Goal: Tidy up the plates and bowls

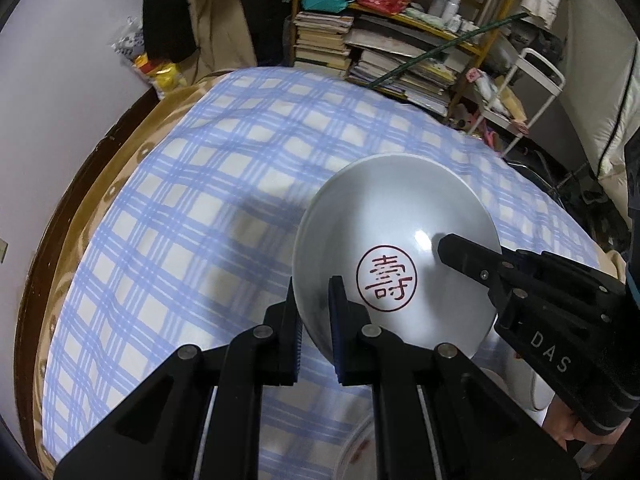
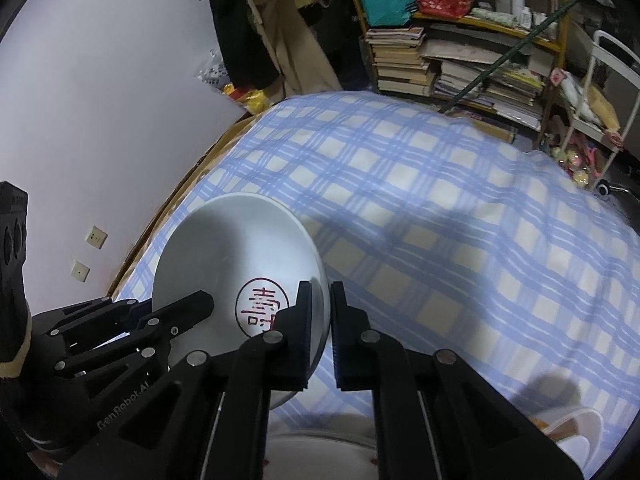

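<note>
Bowl: your white bowl (image 1: 396, 240) with the red round character stamp is up off the blue plaid cloth (image 1: 200, 200), tilted, pinched from both sides.
Left claw: your left gripper (image 1: 314, 316) is clamped on the bowl's near-left rim, one finger inside, one outside.
Right claw: your right gripper (image 2: 320, 320) grips the opposite rim the same way, wall squeezed between the pads.
Below: a white plate (image 2: 320, 446) sits on the cloth right under the near edge, partly hidden by your grippers.
Far side: cluttered bookshelf (image 1: 400, 40) past the cloth.
</note>
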Motion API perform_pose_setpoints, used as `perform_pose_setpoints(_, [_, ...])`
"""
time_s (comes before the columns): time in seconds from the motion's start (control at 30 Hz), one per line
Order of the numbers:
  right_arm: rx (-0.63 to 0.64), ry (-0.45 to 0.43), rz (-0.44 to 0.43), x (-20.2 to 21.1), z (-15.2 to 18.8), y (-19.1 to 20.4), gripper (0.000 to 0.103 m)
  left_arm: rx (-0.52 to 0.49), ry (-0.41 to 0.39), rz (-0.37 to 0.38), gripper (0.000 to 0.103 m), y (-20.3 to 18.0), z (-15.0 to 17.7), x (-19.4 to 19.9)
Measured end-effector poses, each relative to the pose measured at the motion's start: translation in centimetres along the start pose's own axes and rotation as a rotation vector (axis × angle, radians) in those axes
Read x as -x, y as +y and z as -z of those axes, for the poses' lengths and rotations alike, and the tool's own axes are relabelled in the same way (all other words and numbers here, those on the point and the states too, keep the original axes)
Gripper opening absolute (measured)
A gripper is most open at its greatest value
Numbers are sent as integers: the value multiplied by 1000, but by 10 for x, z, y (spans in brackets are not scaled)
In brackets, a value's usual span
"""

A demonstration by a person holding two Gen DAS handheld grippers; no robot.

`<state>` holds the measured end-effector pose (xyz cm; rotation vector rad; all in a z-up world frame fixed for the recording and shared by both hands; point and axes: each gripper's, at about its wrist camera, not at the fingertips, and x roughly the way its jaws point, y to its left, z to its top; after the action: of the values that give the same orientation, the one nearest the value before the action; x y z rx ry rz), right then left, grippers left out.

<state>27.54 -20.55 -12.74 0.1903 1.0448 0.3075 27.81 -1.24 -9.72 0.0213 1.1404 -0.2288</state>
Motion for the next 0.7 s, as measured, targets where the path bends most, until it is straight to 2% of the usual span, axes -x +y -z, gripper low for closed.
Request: perform_pose_setpoints(0.7, [-143, -120, 74, 111, 65, -91, 10, -163, -29, 54, 13, -139, 38, 45])
